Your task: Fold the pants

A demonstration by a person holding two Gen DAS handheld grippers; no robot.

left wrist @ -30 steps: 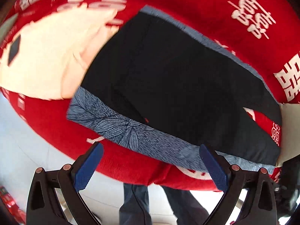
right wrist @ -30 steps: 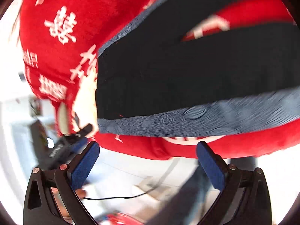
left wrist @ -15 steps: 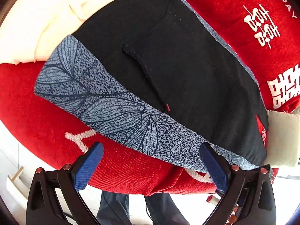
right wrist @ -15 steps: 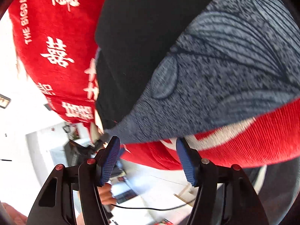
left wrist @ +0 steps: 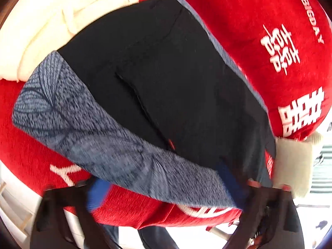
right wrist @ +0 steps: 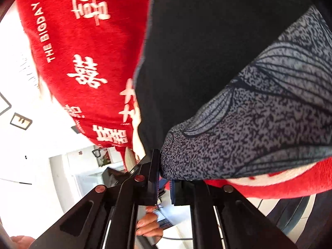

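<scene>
Black pants [left wrist: 166,78] with a grey leaf-print waistband [left wrist: 87,124] lie flat on a red blanket [left wrist: 269,20]. My left gripper [left wrist: 164,188] is open at the near edge, its blue pads straddling the right part of the waistband; the view is motion-blurred. In the right wrist view my right gripper [right wrist: 165,183] is shut on the corner of the grey waistband [right wrist: 259,124], with the black pants [right wrist: 207,51] stretching away above it.
A cream cushion [left wrist: 51,20] lies at the far left of the red blanket, which shows again in the right wrist view [right wrist: 87,51]. A cream block [left wrist: 294,166] sits at the right edge. A person's legs [left wrist: 155,238] and a hand [right wrist: 148,224] are below the bed edge.
My right gripper has closed from open onto the waistband corner. My left gripper has moved in toward the waistband and stays open.
</scene>
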